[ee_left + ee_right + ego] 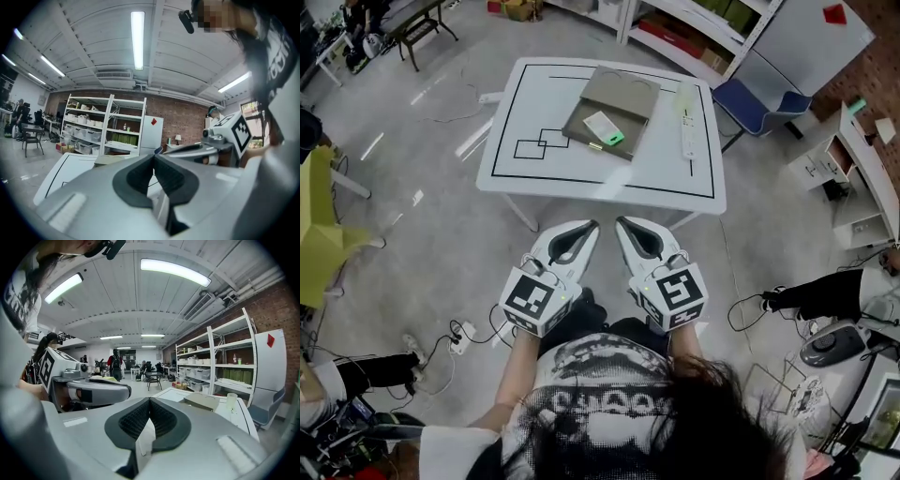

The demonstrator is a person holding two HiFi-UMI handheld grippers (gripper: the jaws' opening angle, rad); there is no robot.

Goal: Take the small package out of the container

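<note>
An olive-grey flat container (609, 111) lies on the white table (666, 169) ahead of me, its lid part folded back. A small white and green package (604, 129) rests inside it. My left gripper (592, 226) and right gripper (621, 223) hang side by side short of the table's near edge, well away from the container. Both are shut with nothing between the pads. In the left gripper view the left gripper (153, 155) points at the table and the container (115, 160). In the right gripper view the right gripper (149, 400) does the same, with the container (202, 401) beyond.
Black lines mark rectangles on the table. A white strip-shaped item (687, 127) lies at the table's right side. A blue chair (757, 103) stands behind the table, shelving (694, 28) further back. Cables and a power strip (461, 336) lie on the floor at my left.
</note>
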